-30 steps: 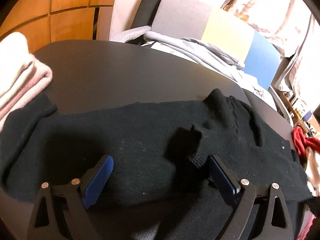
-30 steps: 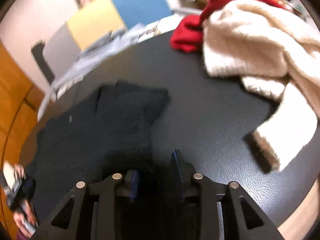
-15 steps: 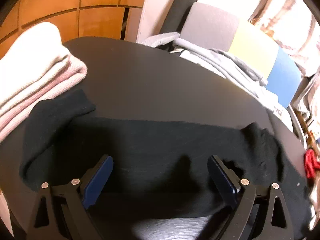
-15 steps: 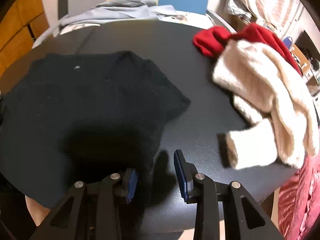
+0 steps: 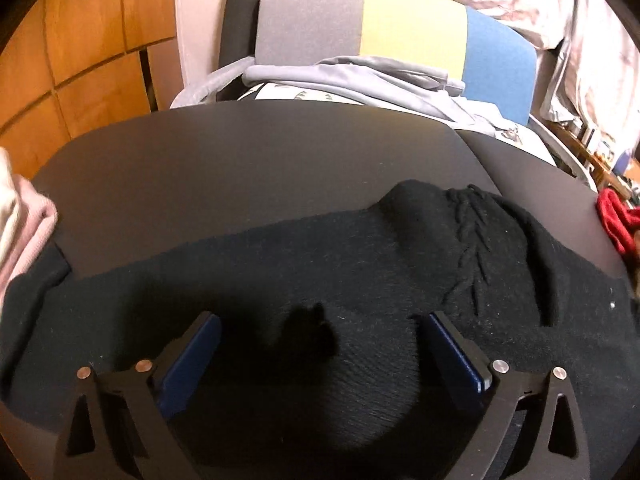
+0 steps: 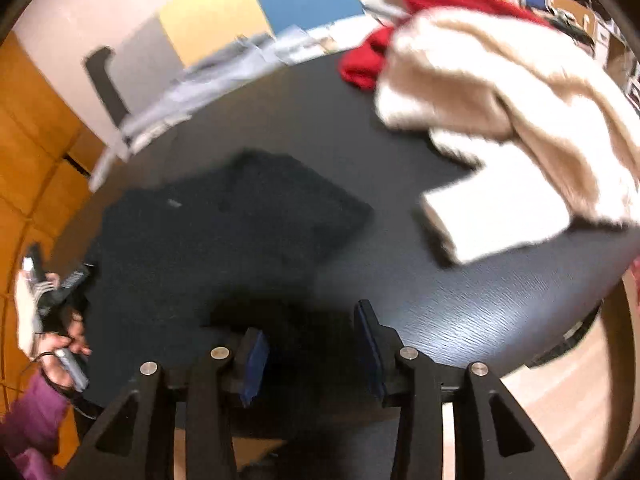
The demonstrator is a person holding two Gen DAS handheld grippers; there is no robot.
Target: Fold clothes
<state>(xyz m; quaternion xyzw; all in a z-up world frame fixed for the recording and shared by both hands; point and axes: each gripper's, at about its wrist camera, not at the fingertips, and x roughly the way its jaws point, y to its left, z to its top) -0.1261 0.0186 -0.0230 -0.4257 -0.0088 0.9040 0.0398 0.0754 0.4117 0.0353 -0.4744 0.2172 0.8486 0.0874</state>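
A black knit sweater (image 5: 360, 272) lies spread across the dark round table (image 5: 240, 152), with a cable-knit strip showing at its right. My left gripper (image 5: 320, 340) is open just above the sweater's near part, with nothing between its blue pads. In the right wrist view the sweater (image 6: 224, 232) lies at centre left, blurred. My right gripper (image 6: 312, 332) is open over the sweater's near edge and holds nothing. The person's left hand with the other gripper (image 6: 60, 320) shows at the far left.
Folded cream and pink clothes (image 5: 20, 216) sit at the table's left edge. A cream fluffy garment (image 6: 500, 128) and a red one (image 6: 372, 60) lie on the right side. A grey, yellow and blue chair (image 5: 400, 28) with grey clothes stands behind the table.
My left gripper swung back right, so the folded stack slid out of view. My right gripper opened wider and the view tilted; the cream garment now looks closer.
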